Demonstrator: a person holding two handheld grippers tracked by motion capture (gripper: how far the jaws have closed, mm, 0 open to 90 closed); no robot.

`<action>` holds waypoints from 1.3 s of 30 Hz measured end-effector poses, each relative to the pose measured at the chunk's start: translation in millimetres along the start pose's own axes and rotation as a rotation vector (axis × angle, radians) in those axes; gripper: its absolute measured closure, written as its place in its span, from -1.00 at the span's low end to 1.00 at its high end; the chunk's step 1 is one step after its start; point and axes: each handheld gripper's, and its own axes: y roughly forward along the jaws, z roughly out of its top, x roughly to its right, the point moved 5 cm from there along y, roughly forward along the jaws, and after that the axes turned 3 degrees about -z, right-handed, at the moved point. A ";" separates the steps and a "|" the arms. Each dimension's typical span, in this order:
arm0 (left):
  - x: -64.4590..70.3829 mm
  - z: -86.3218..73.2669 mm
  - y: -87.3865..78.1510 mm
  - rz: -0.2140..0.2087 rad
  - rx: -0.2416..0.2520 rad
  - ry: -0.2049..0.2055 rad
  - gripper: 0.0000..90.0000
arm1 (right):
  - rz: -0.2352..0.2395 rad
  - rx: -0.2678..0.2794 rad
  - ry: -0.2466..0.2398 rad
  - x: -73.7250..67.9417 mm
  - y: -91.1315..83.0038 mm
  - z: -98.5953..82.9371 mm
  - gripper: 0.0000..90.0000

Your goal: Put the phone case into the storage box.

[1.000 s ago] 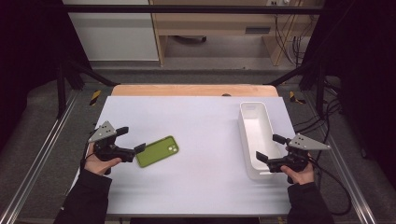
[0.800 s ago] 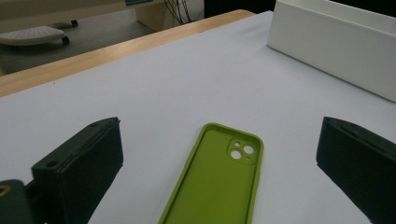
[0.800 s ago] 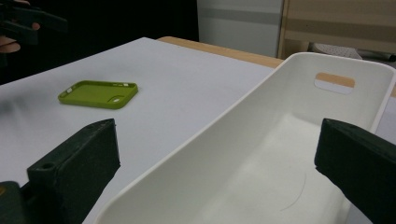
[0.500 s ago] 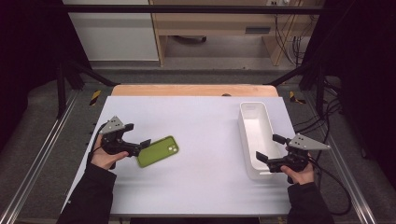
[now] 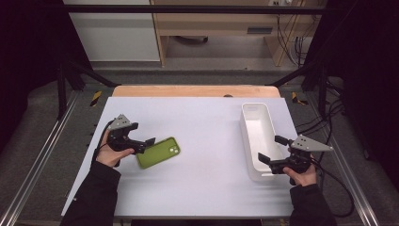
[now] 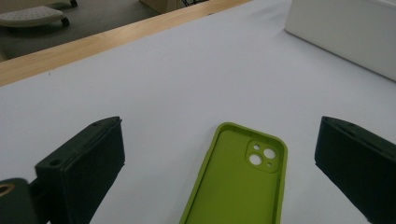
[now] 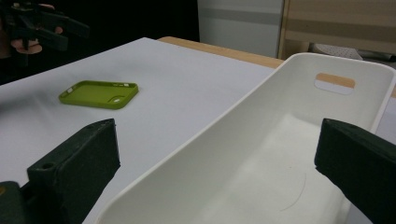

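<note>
Table (image 5: 207, 188) holds 1 green phone case (image 5: 158, 152), 1 white bin (image 5: 258, 136)

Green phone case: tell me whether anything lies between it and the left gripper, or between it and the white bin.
Nothing visible does. The left gripper is open, its fingers either side of the green phone case. Between the case and the white bin there is bare white table.

One green phone case (image 5: 158, 152), one white bin (image 5: 258, 137), two tongs, one table (image 5: 207, 188)
</note>
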 end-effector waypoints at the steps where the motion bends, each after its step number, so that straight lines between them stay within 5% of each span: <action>1: -0.4 -0.8 1.4 -0.001 -0.006 0.002 -0.98 | 0.000 0.001 0.000 0.1 -0.1 0.1 -0.99; 26: -9.1 -26.1 28.0 0.005 -0.158 -0.008 -0.95 | 0.000 -0.002 -0.004 -0.1 -0.2 0.2 -0.99; 39: -12.3 -36.5 35.2 0.008 -0.222 -0.022 -0.76 | -0.001 -0.008 -0.008 -0.2 0.1 -0.3 -0.99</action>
